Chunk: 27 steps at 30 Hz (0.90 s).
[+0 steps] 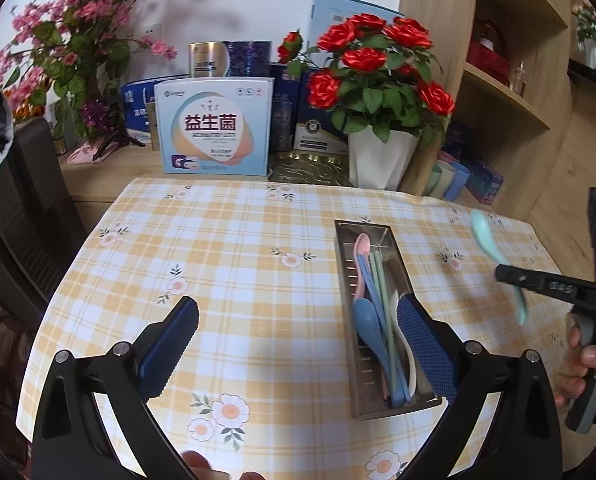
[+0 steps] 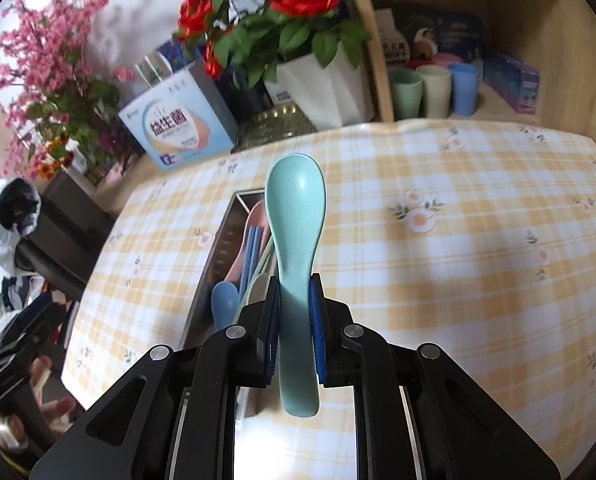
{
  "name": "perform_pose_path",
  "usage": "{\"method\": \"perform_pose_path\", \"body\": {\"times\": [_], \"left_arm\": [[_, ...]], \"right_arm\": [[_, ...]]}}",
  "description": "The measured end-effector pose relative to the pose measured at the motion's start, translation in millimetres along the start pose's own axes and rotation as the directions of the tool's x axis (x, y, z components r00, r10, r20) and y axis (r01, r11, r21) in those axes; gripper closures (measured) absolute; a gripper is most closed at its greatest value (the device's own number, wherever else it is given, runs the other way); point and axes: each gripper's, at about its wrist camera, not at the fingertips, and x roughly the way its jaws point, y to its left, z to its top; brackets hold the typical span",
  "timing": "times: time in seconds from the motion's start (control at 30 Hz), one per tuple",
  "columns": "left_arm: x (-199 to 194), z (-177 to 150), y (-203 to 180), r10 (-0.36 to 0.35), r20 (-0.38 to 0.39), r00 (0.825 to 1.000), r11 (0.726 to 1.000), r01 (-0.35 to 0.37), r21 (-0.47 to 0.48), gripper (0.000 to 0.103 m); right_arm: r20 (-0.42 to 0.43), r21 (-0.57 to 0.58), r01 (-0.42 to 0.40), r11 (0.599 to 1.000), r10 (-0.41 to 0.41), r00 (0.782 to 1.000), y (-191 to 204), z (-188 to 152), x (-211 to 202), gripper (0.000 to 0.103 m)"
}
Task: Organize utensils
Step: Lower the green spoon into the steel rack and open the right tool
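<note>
Right gripper: jaws nearly closed, blue pads clamped on the handle of a mint-green spoon, bowl end pointing up the frame centre, clear of the cloth.

Left gripper: jaws spread fully wide, nothing between them; its right finger overlaps the steel utensil tray in view.

Tray: lower right of centre in the left wrist view, holding pink, blue, green and white utensils.

Checked tablecloth: bare left of the tray; boxes and flowerpots line the far edge.

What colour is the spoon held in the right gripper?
Pale mint green spoon, faintly speckled; it shows best in the right wrist view.
</note>
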Motion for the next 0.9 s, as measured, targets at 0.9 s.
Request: {"method": "perform_pose_path", "body": {"times": [0.9], "left_arm": [[-0.2, -3.2, 45.5, 0.026, 0.004, 1.0, 0.998, -0.026, -0.056, 0.006]], "right_arm": [[-0.221, 0.084, 0.029, 0.996, -0.01, 0.975, 53.3, 27.5, 134.8, 0.087]]}}
